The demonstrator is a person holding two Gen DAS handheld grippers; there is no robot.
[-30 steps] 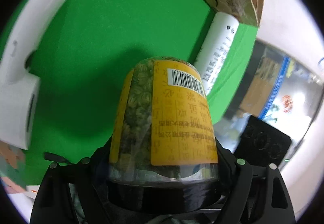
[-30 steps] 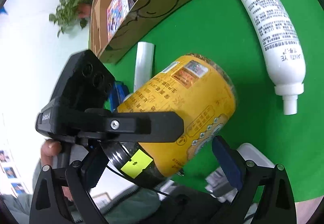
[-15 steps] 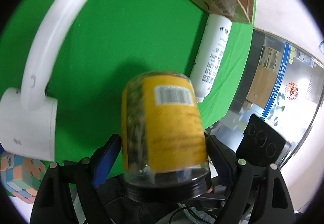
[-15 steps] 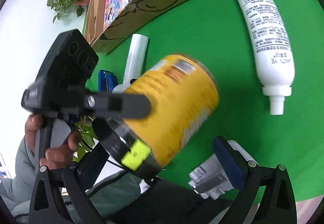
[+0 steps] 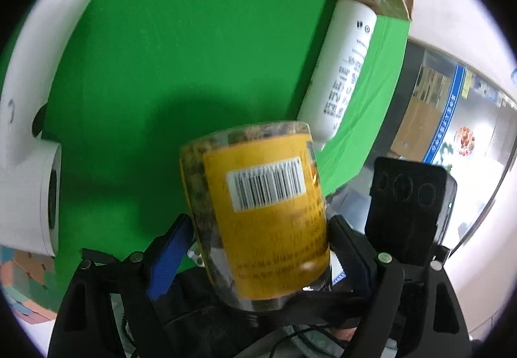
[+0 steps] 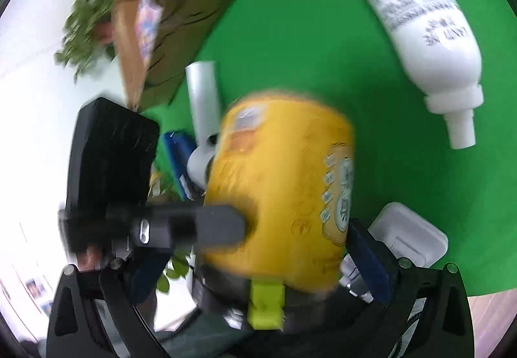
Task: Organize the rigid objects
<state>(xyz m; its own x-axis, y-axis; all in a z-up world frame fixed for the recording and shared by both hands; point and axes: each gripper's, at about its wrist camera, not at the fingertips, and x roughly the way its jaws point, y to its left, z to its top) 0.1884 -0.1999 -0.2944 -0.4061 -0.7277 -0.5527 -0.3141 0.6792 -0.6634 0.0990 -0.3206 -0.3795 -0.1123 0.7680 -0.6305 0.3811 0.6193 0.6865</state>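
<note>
While the jar [image 5: 258,212] is clamped by the left gripper [image 5: 255,248], a slip could be caused by the opening right gripper [image 6: 258,257].

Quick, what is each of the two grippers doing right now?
Left gripper: closed on the yellow-labelled jar.
Right gripper: open; the jar sits between its fingers, but it is not gripped.

- Your right gripper [image 6: 258,264] has the yellow-labelled jar [image 6: 284,183] between its wide jaws; the picture is blurred, so contact with the pads is unclear.
- The left gripper [image 6: 181,228] grips the jar from the left.
- A white bottle [image 6: 416,12] lies far right on the green mat [image 6: 307,34], cap toward you.
- A cardboard box [image 6: 181,18] stands far left; a white tube [image 6: 203,92] lies beside it.
</note>
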